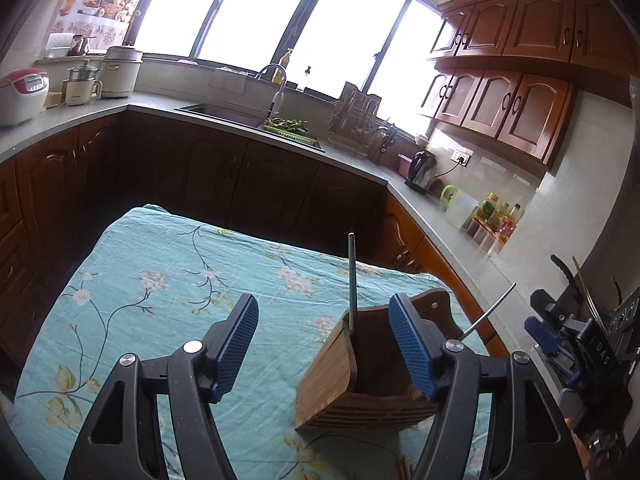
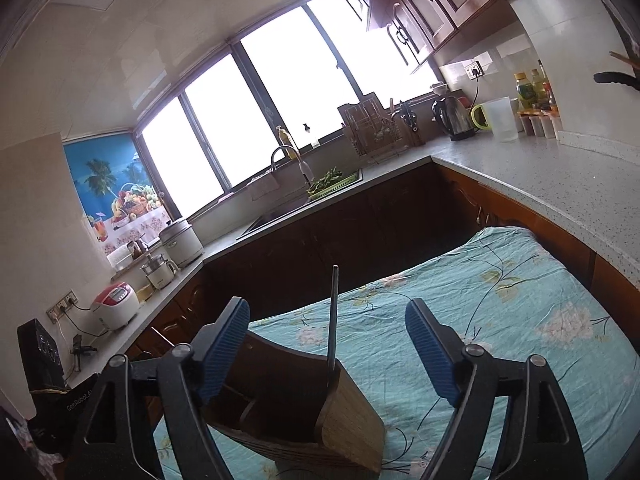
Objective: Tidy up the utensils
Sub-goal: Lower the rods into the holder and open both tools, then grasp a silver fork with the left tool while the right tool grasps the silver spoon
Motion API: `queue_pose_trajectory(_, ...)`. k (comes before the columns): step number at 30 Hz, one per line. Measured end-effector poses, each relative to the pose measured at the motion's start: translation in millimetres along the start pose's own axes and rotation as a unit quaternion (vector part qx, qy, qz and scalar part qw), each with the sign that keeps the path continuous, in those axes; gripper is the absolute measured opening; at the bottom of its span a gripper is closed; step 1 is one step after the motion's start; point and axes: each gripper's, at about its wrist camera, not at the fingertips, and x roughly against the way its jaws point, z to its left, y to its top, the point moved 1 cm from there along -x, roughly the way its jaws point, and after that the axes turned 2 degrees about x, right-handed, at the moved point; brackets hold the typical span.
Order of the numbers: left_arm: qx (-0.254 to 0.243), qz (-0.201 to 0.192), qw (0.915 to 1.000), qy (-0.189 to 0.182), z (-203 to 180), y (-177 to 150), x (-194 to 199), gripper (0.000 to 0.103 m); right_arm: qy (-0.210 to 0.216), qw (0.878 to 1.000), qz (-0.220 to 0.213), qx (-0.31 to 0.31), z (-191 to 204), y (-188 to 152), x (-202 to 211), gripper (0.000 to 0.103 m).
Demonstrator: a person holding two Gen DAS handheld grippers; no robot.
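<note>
**Utensils seated, both grippers let go**

The wooden holder (image 1: 360, 376) stands on the floral cloth (image 1: 160, 280) over the tabletop, with slim utensils (image 1: 351, 280) upright inside it. Left gripper (image 1: 324, 344) and right gripper (image 2: 332, 356) flank the holder, fingers released, apparently because nothing needs carrying.

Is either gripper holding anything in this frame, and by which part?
Nothing is held. The left gripper and right gripper both stand open; the wooden utensil holder sits free on the cloth, with a thin rod standing in it.

Both wrist views closely overlook one wooden holder (image 1: 360, 376).
</note>
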Motion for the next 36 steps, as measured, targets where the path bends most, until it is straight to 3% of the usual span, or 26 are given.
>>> queue_pose_trajectory(4,0.003,-0.012,0.9999,0.000,-1.1,-12.7,33.5,0.081,0.010,1.000,-0.010,0.002,3.5,-1.5,27.6,0.098)
queue_pose_trajectory(11,0.001,-0.012,0.9999,0.003,-1.7,-42.9,89.4,0.088,0.018,0.999,-0.019,0.026,17.9,-13.1,77.0,0.101)
queue_pose_trajectory(21,0.005,0.019,0.9998,0.000,-0.8,-68.6,146.0,0.092,0.013,0.999,0.000,0.041,18.3,-43.8,130.5,0.102)
queue_pose_trajectory(36,0.017,0.080,0.9963,0.025,10.5,-108.9,178.2,0.093,-0.025,0.996,0.075,0.049,-1.2,-111.3,160.7,0.103)
